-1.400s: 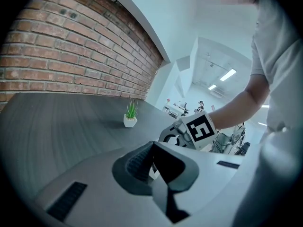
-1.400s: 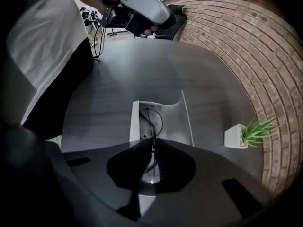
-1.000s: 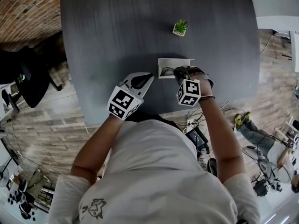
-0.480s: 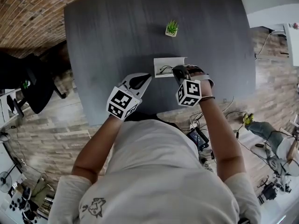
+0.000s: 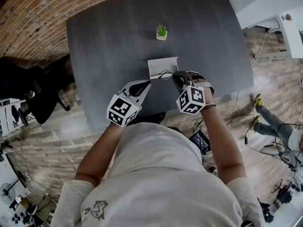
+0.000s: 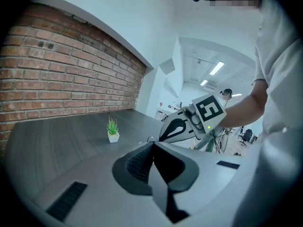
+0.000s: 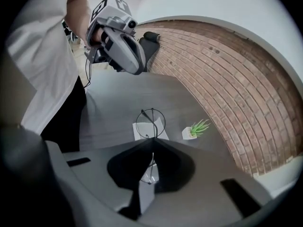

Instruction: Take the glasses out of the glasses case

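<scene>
Right gripper (image 7: 152, 144) is clamped on the thin black wire-frame glasses (image 7: 152, 120). One round rim sticks out just past its tips and the rest runs back between the jaws, so the frame's long axis lies roughly along the gripper. Left gripper (image 6: 153, 148) is pressed together on nothing, off to the left and apart from the glasses, so the right hand is the working one. The open white rectangular glasses case (image 7: 141, 130) sits on the dark grey table (image 5: 118, 27) directly beyond and below the rim, long side across; glasses look clear of it.
</scene>
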Available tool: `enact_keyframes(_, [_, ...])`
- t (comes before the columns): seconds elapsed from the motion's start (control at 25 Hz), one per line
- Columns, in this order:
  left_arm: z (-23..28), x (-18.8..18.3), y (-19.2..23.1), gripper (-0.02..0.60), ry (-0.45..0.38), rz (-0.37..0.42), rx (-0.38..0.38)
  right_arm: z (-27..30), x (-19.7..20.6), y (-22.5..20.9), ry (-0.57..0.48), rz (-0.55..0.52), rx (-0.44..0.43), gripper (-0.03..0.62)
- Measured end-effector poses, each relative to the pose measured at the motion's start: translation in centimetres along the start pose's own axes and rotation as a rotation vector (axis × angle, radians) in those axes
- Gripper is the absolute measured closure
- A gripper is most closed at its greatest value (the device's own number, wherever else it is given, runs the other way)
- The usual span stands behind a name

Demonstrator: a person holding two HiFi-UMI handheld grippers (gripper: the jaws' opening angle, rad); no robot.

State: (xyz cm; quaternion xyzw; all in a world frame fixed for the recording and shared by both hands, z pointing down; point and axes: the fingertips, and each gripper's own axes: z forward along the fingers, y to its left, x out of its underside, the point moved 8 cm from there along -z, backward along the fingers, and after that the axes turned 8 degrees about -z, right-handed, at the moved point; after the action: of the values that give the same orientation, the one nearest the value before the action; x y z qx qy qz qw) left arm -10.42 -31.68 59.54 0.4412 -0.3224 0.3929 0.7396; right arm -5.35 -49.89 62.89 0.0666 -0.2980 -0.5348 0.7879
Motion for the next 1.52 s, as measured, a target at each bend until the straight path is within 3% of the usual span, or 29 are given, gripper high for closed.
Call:
enact_keyframes(0.24, [-1.0, -0.6, -3.1, 0.571, -0.032, 0.044, 0.005, -4.2, 0.0, 1.8, -0.062, 0.108, 0.072, 0.582])
enact_keyframes(0.44, [-1.7, -1.0, -5.9, 0.571, -0.066, 0.075, 0.014, -8.3, -0.1, 3.1, -0.155, 0.268, 0.111, 0.582])
enact_keyframes(0.8, [-3.6, -2.0, -10.1, 0.571, -0.118, 0.119, 0.038, -13.7, -0.4, 5.5, -0.263, 0.424, 0.203, 0.582])
enact_keyframes(1.08, [-4.8, -2.4, -12.4, 0.571, -0.119, 0.161, 0.059, -16.4, -0.9, 7.4, -0.361, 0.463, 0.301, 0.582])
enact_keyframes(1.52, [-6.7, -2.9, -13.5, 0.571, -0.114, 0.195, 0.123, -18.2, -2.8, 10.5, -0.389, 0.521, 0.372, 0.582])
